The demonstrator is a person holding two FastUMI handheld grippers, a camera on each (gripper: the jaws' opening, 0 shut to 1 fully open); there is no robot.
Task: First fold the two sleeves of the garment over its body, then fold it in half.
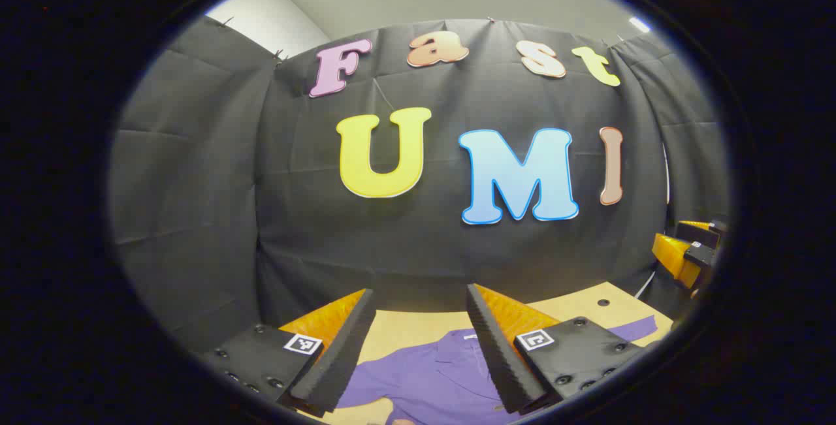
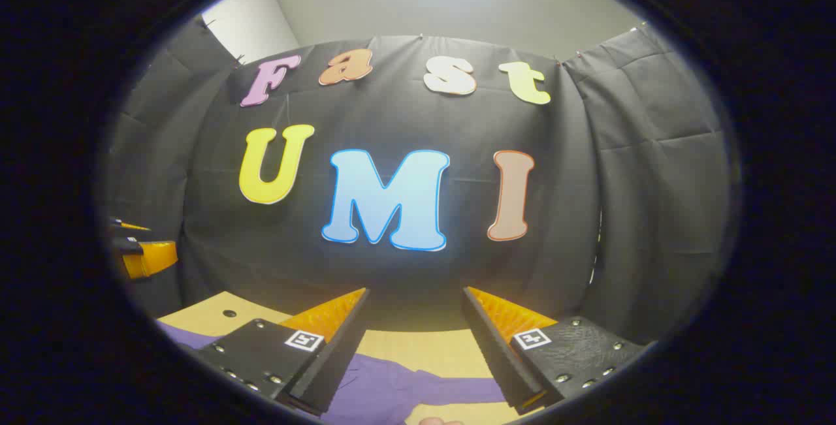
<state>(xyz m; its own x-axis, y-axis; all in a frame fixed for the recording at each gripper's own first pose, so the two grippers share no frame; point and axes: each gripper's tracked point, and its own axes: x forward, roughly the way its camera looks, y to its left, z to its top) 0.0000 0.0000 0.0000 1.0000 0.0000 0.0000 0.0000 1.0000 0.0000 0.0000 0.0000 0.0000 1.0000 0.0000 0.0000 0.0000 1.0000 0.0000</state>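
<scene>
Fingers point(image 1: 339, 353) of the left gripper point(image 1: 418, 353) stand spread wide with nothing between them, lifted clear above the tabletop point(image 1: 405, 327) and aimed toward the booth's black cloth wall. Below and beyond their tips lies the purple garment point(image 1: 431, 373), spread flat on the light wooden tabletop; its collar sits in the gap between the two fingers, and one sleeve point(image 1: 637, 328) runs out past the right-hand finger toward the tabletop's edge. Far off to the right of these fingers, at the rim of the left gripper view, the other gripper shows in part; its opening cannot be judged from there.

In the right gripper view, the right gripper point(image 2: 415, 353) likewise has its fingers point(image 2: 339, 350) spread apart and holding nothing, raised above the tabletop point(image 2: 418, 346). Purple garment point(image 2: 392, 389) cloth lies beneath the gap between them, a sleeve point(image 2: 457, 387) stretching toward the right-hand finger, and another strip of purple shows left of the left-hand finger.
</scene>
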